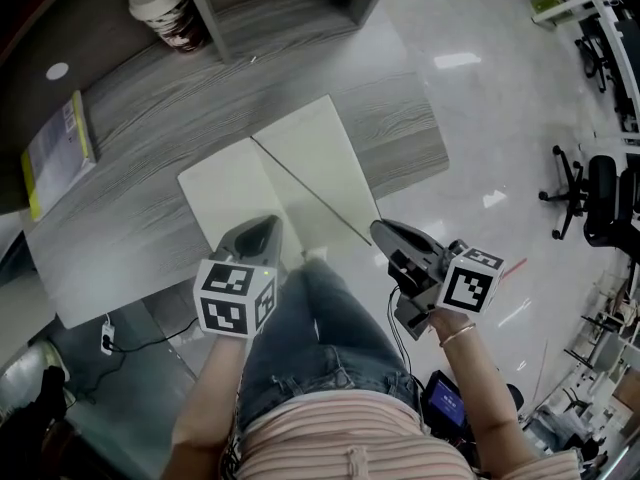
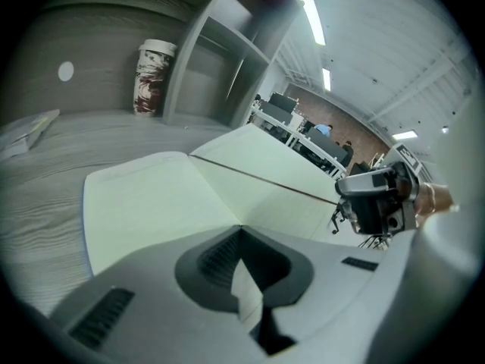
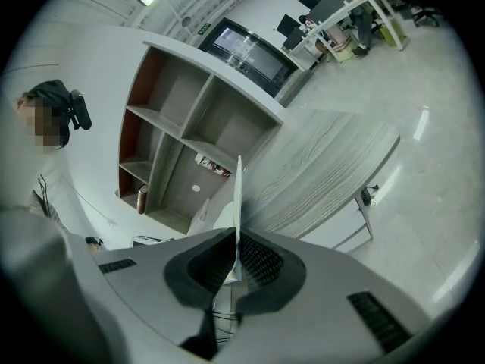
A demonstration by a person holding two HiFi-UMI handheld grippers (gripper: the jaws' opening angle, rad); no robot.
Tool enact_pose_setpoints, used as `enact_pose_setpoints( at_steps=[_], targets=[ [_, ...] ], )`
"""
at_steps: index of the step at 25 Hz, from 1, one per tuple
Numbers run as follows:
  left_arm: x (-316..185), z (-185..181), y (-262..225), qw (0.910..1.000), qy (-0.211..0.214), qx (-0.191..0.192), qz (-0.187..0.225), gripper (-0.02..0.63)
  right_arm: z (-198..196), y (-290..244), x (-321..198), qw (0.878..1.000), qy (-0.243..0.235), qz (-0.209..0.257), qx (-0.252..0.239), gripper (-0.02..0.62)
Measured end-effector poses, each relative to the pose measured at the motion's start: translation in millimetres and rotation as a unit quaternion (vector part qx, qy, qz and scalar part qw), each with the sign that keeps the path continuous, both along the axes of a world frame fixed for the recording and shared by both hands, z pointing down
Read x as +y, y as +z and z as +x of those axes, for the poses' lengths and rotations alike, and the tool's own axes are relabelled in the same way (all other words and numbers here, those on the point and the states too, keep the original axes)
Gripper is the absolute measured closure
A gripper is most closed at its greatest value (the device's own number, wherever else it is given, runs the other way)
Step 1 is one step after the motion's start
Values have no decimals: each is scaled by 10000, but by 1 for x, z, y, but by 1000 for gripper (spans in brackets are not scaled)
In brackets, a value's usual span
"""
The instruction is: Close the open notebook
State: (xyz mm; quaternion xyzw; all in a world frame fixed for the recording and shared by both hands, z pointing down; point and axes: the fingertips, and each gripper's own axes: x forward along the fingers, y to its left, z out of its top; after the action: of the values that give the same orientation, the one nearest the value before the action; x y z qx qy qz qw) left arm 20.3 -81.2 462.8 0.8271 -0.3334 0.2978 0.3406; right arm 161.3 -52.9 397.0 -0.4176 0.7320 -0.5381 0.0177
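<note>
Two hand-held tools meet at the near edge of an open notebook (image 1: 300, 183) with blank pale pages, lying flat on a grey wood-grain table (image 1: 150, 148) in front of a person in jeans and a striped top.

The left tool (image 1: 262, 226) has its jaws closed on the near edge close to the centre fold. Its own view shows a pale strip of paper caught between them (image 2: 241, 230).

The right tool (image 1: 378, 230) is pinched tight on the near corner of the right-hand leaf. In the right gripper view the thin sheet stands edge-on between the jaws (image 3: 236, 237), and that corner sits raised off the table.

Beyond the notebook, a brown-patterned paper cup (image 1: 165, 6) stands by a grey shelf unit (image 1: 215, 8) at the back of the table. A yellow-green booklet (image 1: 60, 148) lies well apart to the left. Black office chairs (image 1: 590, 193) stand on the glossy floor to the right.

The closing looks barely begun: the right leaf is gripped and lifted, but both halves lie spread open. The next move seems to call for the right tool to swing its leaf up and over the fold onto the left half. The left tool would need to steady the book and then clear out before the leaf lands on it. A thin sheet held by one corner could bend or slip free.
</note>
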Motion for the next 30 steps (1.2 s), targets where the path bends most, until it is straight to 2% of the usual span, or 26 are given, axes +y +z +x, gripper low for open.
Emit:
enact_pose_setpoints(
  at_steps=[15, 30],
  targets=[
    [2, -3, 0, 9998, -130, 26, -142, 594, -31, -32, 5, 9964, -490, 543, 418, 574],
    [13, -31, -6, 9985, -524, 70, -112, 594, -55, -48, 10, 9932, -751, 765, 450, 574]
  ],
)
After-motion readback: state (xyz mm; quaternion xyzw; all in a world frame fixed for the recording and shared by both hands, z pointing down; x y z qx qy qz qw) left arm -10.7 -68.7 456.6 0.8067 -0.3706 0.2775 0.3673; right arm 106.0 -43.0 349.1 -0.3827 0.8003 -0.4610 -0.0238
